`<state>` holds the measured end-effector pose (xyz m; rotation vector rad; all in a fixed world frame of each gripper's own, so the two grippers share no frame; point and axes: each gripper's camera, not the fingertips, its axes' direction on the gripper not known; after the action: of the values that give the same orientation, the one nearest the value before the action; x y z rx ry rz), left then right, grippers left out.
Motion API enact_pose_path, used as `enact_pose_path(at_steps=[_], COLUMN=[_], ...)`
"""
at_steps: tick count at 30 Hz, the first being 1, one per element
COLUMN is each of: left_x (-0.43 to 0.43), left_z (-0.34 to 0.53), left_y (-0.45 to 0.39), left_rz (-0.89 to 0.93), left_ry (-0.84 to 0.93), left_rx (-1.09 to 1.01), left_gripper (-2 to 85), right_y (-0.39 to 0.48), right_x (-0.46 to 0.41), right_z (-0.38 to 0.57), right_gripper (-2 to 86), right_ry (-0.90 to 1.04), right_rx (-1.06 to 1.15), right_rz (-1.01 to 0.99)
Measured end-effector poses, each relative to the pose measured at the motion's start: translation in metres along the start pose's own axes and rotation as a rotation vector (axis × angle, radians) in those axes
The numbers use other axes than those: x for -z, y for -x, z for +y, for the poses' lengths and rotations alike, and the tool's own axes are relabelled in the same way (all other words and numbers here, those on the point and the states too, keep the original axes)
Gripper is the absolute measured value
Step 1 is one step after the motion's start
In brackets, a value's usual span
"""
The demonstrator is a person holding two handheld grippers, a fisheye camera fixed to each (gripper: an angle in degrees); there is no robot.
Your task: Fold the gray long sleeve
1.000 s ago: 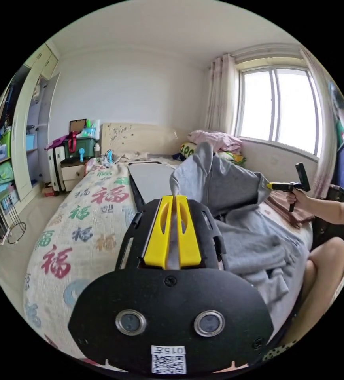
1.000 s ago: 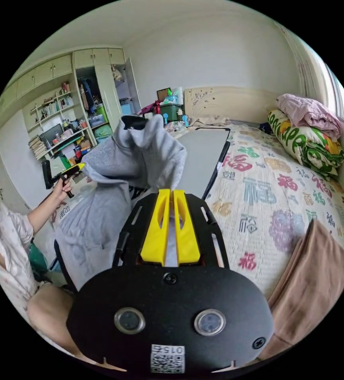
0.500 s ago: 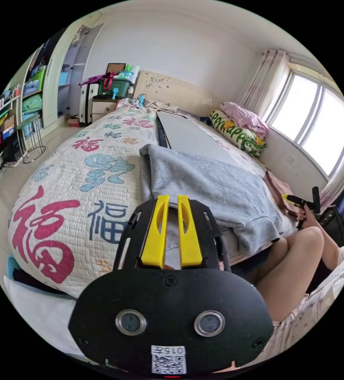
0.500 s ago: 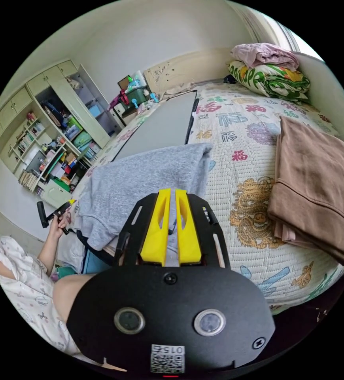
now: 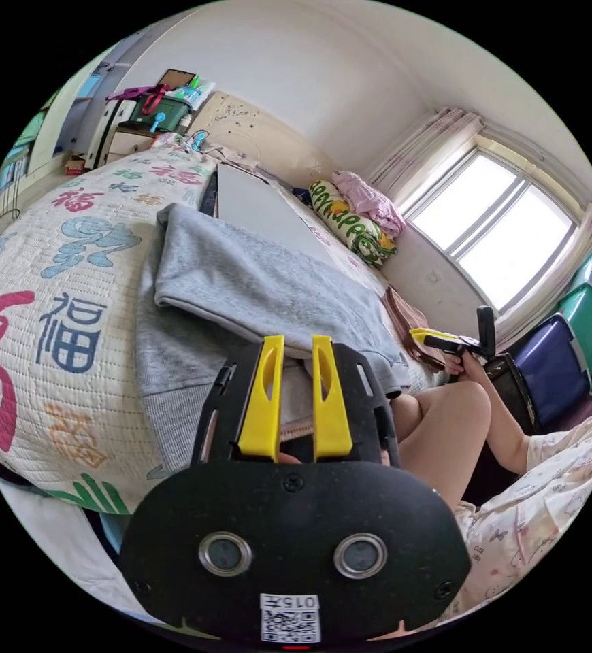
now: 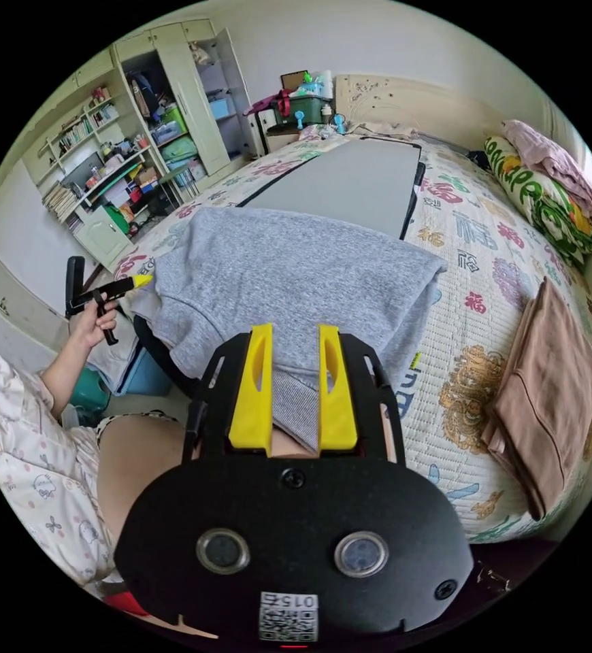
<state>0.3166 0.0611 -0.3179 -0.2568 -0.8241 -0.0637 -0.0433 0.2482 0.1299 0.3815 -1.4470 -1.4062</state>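
While the gray long sleeve (image 6: 289, 272) lies folded over itself on the bed (image 6: 486, 272), near the edge closest to the person, both grippers stand just off its hem. The garment is soft, heathered fleece with a ribbed waistband; one thick layer is doubled over another, so a rounded fold runs across it.

In the left gripper view, the left gripper (image 5: 294, 388) has its yellow jaws parted with a clear gap, and no cloth is pinched between them; the gray hem lies just beyond the tips. In the right gripper view, the right gripper (image 6: 294, 388) is likewise spread wide, with the ribbed hem seen in the gap but not pressed by either jaw.

The bed carries a quilted cover printed with large red, blue and green Chinese characters, the 福 sign among them. A flat gray board (image 6: 350, 180) lies on the cover just behind the garment. A folded brown cloth (image 6: 548, 388) rests well apart, toward the wall. A rolled green-patterned quilt (image 6: 541, 197) with a pink cloth on it sits by the window side. The person's bare knee (image 6: 139, 462) stands between the grippers and the bed edge.
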Motion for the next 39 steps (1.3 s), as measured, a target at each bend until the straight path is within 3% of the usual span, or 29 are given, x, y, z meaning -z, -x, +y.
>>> enact_pose_path(at_steps=[3,12,19,25,30,32,35,39], left_x=[0.026,0.060,-0.014,-0.057,-0.083,-0.079,-0.065,-0.064], left_z=[-0.020,-0.127,-0.215,-0.272,-0.301,-0.306,-0.312,-0.319], left_y=[0.004,0.043,0.119,0.143,0.165,0.174,0.183,0.181], left_rz=[-0.046,-0.225,-0.193,-0.169,-0.099,-0.067,-0.021,-0.114], left_ry=[-0.068,-0.185,-0.038,0.042,0.175,0.160,0.066,0.006], left_rx=[-0.012,-0.024,0.148,0.136,0.078,0.076,0.080,0.056], left_gripper=[7.0,8.3,12.2,13.0,7.0,5.1,3.2,2.8], right_y=[-0.029,-0.200,-0.294,-0.354,-0.396,-0.410,-0.421,-0.422], right_x=[0.015,0.050,0.022,-0.013,-0.058,-0.078,-0.094,-0.115], right_z=[-0.001,-0.003,-0.025,-0.056,-0.074,-0.077,-0.082,-0.087], right_gripper=[10.8,11.2,13.4,14.0,13.4,10.2,5.0,4.1], right_ry=[-0.033,-0.162,-0.215,-0.197,-0.153,-0.126,-0.094,-0.177], right_rx=[-0.046,-0.481,-0.655,-0.686,-0.702,-0.720,-0.712,-0.707], right_rz=[-0.002,-0.148,-0.298,-0.294,-0.328,-0.381,-0.270,-0.191])
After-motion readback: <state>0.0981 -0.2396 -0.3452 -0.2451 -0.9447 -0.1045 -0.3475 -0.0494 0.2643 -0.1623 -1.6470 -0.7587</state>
